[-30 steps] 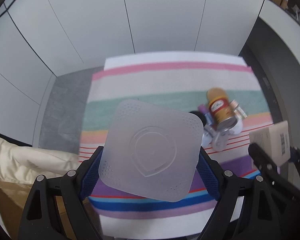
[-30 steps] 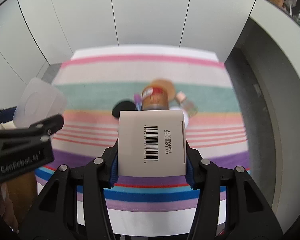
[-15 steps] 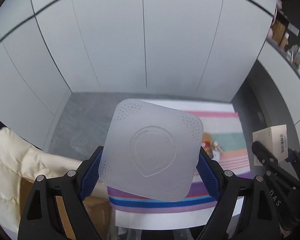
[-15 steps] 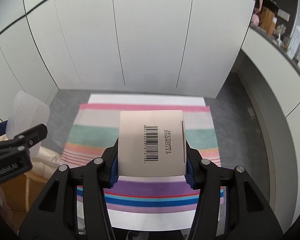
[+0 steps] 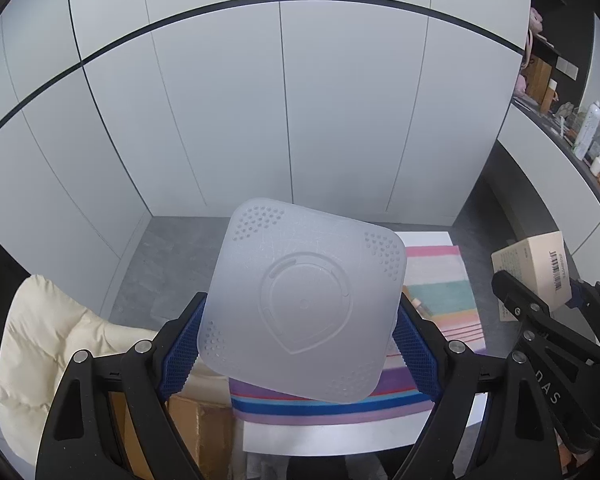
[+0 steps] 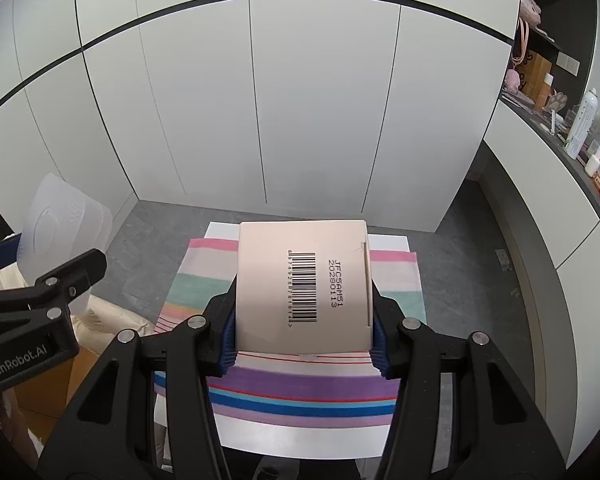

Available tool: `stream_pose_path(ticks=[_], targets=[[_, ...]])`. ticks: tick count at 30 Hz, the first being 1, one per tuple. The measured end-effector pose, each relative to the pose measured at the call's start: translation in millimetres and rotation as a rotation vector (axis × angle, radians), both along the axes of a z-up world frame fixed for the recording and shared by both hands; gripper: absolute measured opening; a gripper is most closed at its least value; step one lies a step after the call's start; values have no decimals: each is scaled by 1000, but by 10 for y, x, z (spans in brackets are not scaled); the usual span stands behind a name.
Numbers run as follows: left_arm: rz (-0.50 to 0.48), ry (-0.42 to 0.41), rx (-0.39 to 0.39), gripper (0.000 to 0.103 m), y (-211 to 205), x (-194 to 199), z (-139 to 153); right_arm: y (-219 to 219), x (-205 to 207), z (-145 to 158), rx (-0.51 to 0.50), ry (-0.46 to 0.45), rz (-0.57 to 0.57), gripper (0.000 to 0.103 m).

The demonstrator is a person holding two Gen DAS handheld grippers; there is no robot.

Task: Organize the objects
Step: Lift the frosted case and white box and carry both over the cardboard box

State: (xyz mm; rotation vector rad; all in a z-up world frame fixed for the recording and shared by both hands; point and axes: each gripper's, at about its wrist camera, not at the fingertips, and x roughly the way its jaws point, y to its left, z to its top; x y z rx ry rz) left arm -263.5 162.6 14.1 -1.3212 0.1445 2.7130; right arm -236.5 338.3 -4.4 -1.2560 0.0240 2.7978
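Left gripper [image 5: 298,344] clamps a translucent square container [image 5: 304,300]; right gripper [image 6: 302,340] clamps a barcoded carton [image 6: 300,284]. Both things sit between the pads, high above the striped cloth [image 6: 300,392] below. Keep both grips level, lowering apart to avoid collision.

below you the striped cloth [image 6: 300,392] lies bare along its near edge; white cabinet doors [image 6: 260,100] wall off the far side; a cluttered counter [image 6: 580,148] bounds your right.
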Motion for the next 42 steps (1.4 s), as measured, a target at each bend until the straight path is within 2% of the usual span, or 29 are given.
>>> stream_pose_path(ticks=[3, 6, 10, 16, 21, 25, 30, 36, 42], targets=[[2, -4, -15, 88, 28, 59, -5, 1, 53, 14, 7, 0, 0, 53], [-4, -8, 7, 88, 8, 146, -5, 34, 130, 44, -7, 4, -2, 53], [4, 19, -31, 88, -23, 349, -32, 82, 261, 76, -5, 18, -12, 53], [-13, 32, -26, 88, -46, 683, -23, 144, 441, 56, -10, 10, 1, 53], [-38, 52, -1, 88, -64, 1005, 41, 145, 715, 20, 1, 18, -5, 53], [-80, 63, 15, 88, -101, 1292, 63, 140, 962, -33, -35, 13, 13, 53], [-101, 93, -10, 88, -150, 1666, 49, 154, 1316, -38, -48, 31, 38, 53], [-110, 115, 12, 88, -244, 2055, 93, 138, 1674, -67, -42, 33, 43, 53], [-96, 111, -9, 88, -359, 2361, -98, 153, 2044, -174, -68, 22, 38, 53]])
